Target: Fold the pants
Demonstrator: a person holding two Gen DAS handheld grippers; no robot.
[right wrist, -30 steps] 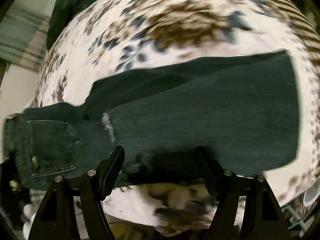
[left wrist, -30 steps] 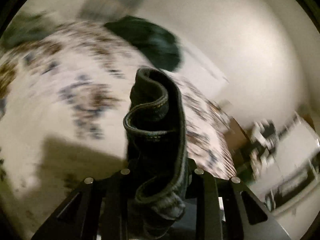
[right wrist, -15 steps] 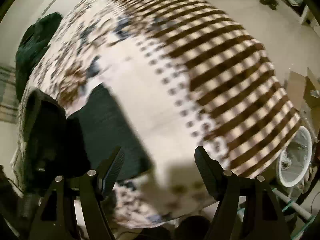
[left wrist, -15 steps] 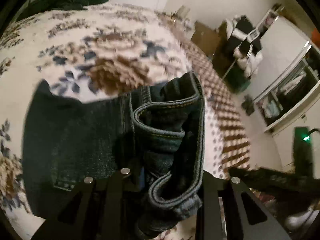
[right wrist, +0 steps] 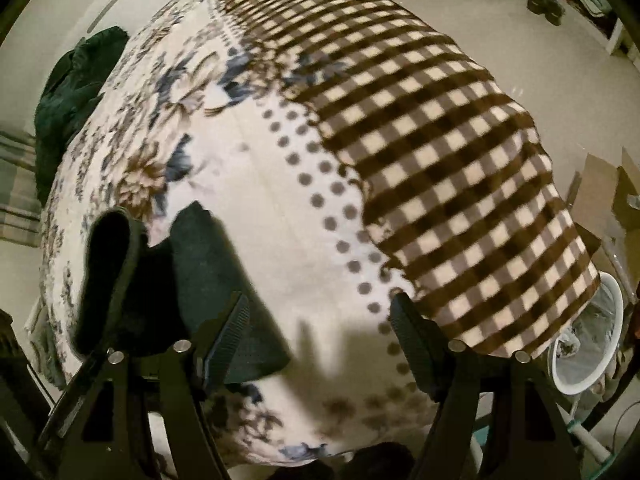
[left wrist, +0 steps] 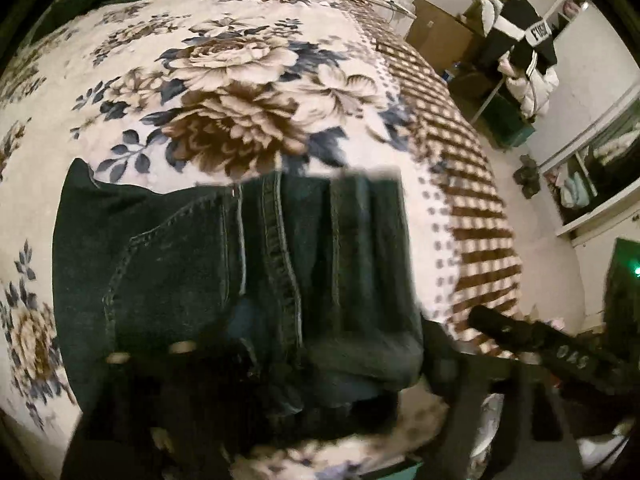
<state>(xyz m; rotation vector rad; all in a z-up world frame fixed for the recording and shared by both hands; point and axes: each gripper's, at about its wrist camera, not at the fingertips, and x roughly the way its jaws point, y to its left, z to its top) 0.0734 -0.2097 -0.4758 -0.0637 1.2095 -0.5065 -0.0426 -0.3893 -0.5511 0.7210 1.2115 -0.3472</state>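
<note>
A floral blanket (left wrist: 240,80) bears folded dark jeans (left wrist: 240,260) at six o'clock, just released as the left gripper's (left wrist: 304,360) jaws were opening; right gripper (right wrist: 320,320) fingers are held apart, empty.

Both wrist cameras look steeply down, close over the bedspread (left wrist: 248,92), sharing the dark pants (right wrist: 208,256).

A floral-and-checked blanket (right wrist: 440,160) covers the bed; beside it lie pale floor (right wrist: 520,12), a cardboard box (left wrist: 436,36) and open shelves (left wrist: 592,184).
</note>
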